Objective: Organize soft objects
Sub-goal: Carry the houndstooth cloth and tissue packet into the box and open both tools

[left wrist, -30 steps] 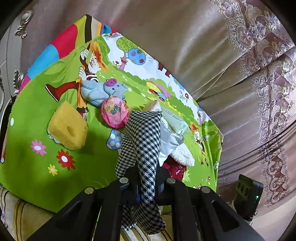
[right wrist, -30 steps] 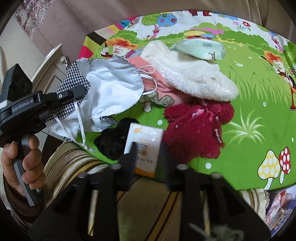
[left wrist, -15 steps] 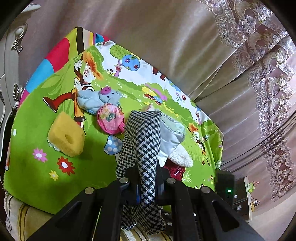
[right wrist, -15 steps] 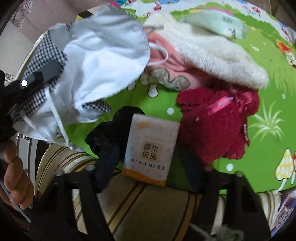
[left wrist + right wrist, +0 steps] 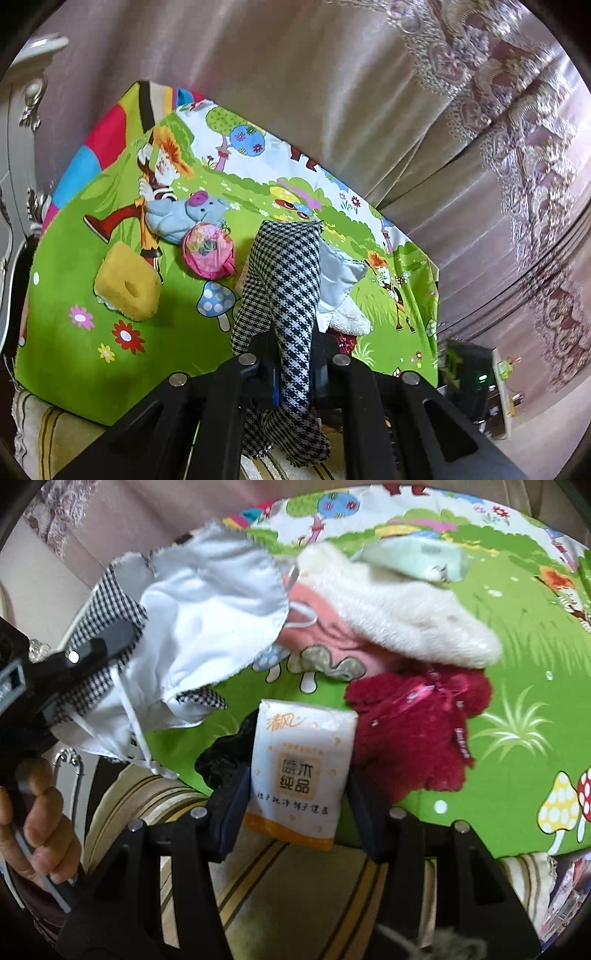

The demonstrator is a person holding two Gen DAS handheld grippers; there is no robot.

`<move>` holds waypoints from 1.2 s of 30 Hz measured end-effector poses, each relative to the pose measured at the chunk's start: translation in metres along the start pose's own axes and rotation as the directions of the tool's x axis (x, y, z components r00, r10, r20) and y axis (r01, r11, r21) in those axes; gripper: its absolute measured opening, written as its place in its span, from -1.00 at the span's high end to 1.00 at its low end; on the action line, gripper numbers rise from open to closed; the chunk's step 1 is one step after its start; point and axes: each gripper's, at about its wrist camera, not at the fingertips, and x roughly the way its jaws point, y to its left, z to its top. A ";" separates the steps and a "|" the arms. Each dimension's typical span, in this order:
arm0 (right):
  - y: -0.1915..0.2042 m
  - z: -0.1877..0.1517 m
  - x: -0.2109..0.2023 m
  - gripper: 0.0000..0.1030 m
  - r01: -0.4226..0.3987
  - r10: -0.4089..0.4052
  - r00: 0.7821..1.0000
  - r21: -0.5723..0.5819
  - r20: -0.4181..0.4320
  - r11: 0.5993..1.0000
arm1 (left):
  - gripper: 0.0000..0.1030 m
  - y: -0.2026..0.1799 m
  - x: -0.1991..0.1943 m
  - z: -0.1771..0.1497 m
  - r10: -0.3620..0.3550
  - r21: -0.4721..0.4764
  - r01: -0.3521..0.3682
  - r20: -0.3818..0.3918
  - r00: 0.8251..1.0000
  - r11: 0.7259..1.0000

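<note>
Left wrist view: the left tool (image 5: 293,373), at bottom centre, is clamped on a houndstooth cloth (image 5: 284,280). The cloth rises from between the pads toward frame centre, its white lining showing on the right edge, and a short end hangs below the pads. Behind it on the green mat (image 5: 74,332) lie a yellow sponge (image 5: 127,286) at left, a pink pouch (image 5: 208,251) at centre, and a blue plush (image 5: 181,218) just above the pouch.

Right wrist view: the right tool (image 5: 293,812), at lower centre, is closing around a tissue pack (image 5: 299,775). The pack stands between the two pads, its lower edge over the striped cover (image 5: 280,882); whether the pads press it yet cannot be told. A black cloth (image 5: 225,749) lies just left of the pack, a red plush (image 5: 413,731) just right of it. A white fleece (image 5: 399,616) lies above, at upper centre. At left, a hand (image 5: 40,834) holds the left tool with the cloth.
</note>
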 end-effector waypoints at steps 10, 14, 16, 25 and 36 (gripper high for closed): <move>-0.024 -0.018 -0.063 -0.10 0.002 -0.008 0.991 0.047 0.131 0.999 | 0.80 -0.049 0.001 -0.008 -0.001 0.125 0.001 0.000 1.000 0.992; -0.040 -0.026 -0.095 -0.10 0.010 -0.024 0.983 0.080 0.180 0.997 | 0.80 -0.071 0.005 -0.015 -0.029 0.159 0.032 -0.019 0.999 0.987; -0.050 -0.029 -0.110 -0.10 0.014 -0.035 0.979 0.103 0.203 0.995 | 0.80 -0.083 0.009 -0.019 -0.047 0.172 0.052 -0.037 0.998 0.984; -0.108 -0.064 -0.168 -0.10 0.069 -0.129 0.953 0.218 0.274 0.974 | 0.80 -0.144 0.033 -0.039 -0.141 0.233 0.170 -0.134 0.981 0.957; -0.183 -0.122 -0.228 -0.10 0.156 -0.286 0.910 0.392 0.300 0.907 | 0.80 -0.224 0.075 -0.084 -0.216 0.296 0.312 -0.314 0.924 0.903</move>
